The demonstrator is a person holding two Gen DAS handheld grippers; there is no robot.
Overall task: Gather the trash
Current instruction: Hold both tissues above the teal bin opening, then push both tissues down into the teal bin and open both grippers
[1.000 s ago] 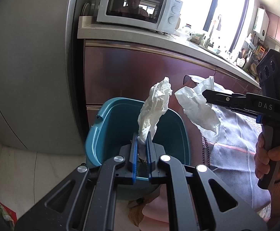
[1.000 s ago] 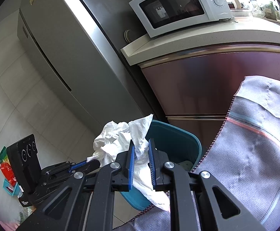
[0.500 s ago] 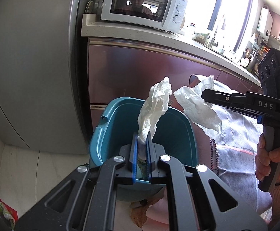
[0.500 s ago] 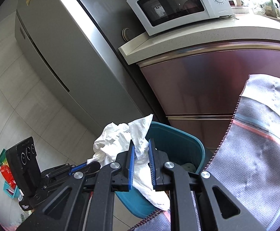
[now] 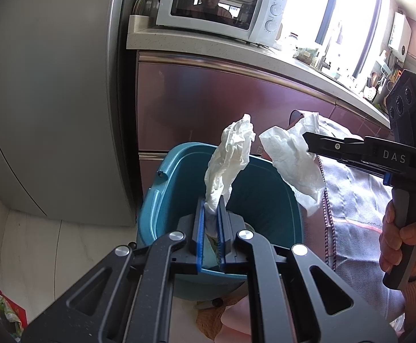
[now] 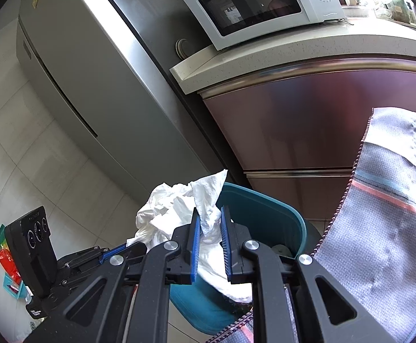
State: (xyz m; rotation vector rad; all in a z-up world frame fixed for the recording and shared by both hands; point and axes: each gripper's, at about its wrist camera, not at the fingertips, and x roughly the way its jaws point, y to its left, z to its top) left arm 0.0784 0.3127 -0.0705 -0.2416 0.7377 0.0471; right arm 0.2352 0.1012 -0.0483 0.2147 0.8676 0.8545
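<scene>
Floor litter: coloured wrappers [image 5: 6, 313] lie at the lower left of the left wrist view, well apart from the bin; judged to be trash not yet collected.
Left gripper [image 5: 210, 223]: lower centre of its own view; blue pads pressed together on the lower end of a crumpled tissue [image 5: 229, 163], which stands up out of the jaws directly above the bin mouth, a position judged to let it fall inside on release.
Bin [image 5: 150, 217]: teal plastic tub on the floor at frame centre, in front of the cabinet [image 5: 222, 100] and just beside the fridge [image 5: 50, 100]; mouth open upward.
Bin contents: a dark interior with some greenish scrap low down, glimpsed between the left fingers; what it is cannot be told.
Right gripper [image 6: 210, 237]: jaws closed on a second tissue [image 6: 205, 208]; in the left wrist view this sheet hangs at centre right over the bin's right rim, near the first tissue but not touching it.
Cloth [image 6: 387, 228]: grey woven fabric with a red stripe, draped at the right, just beside the bin.
Stage: both tissues are held above the bin, neither yet dropped.
</scene>
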